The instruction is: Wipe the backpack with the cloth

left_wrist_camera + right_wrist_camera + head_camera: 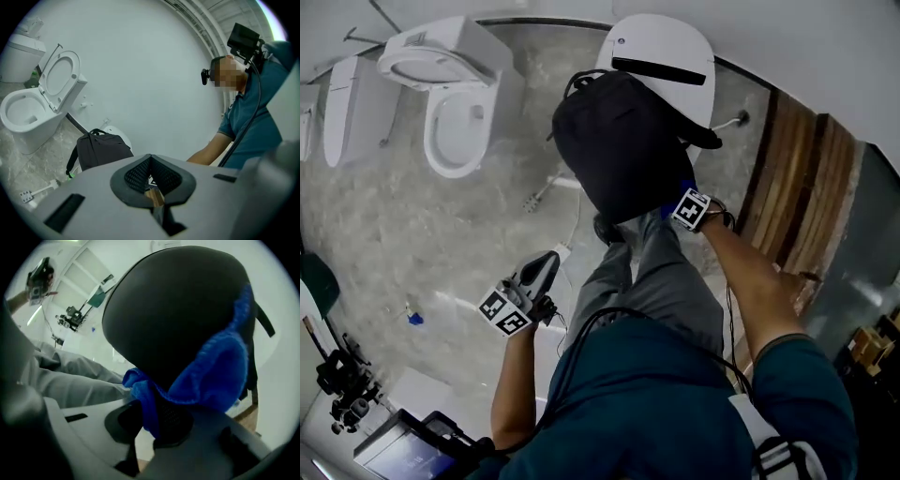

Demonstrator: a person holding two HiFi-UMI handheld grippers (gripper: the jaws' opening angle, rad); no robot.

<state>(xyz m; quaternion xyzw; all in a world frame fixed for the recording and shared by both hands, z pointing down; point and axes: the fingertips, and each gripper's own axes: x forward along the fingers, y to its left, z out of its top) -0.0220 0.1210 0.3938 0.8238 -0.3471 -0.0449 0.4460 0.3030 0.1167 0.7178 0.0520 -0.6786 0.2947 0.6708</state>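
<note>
A black backpack (623, 141) stands on a white closed toilet lid (666, 52). My right gripper (684, 199) reaches its lower right edge and is shut on a blue cloth (211, 371). The cloth lies pressed against the curved side of the backpack (173, 310), with folds hanging over the right gripper (154, 418). My left gripper (548, 261) hovers above the floor, left of the person's legs and apart from the bag. In the left gripper view its pads (143, 174) meet with nothing between them, and the backpack (101, 150) shows beyond them.
An open toilet (455, 103) stands at the back left, with another white fixture (337, 108) beside it. A wooden panel (797, 178) runs along the right. The person's grey trouser legs (666, 272) are under the bag. Camera gear (342, 384) stands at the lower left.
</note>
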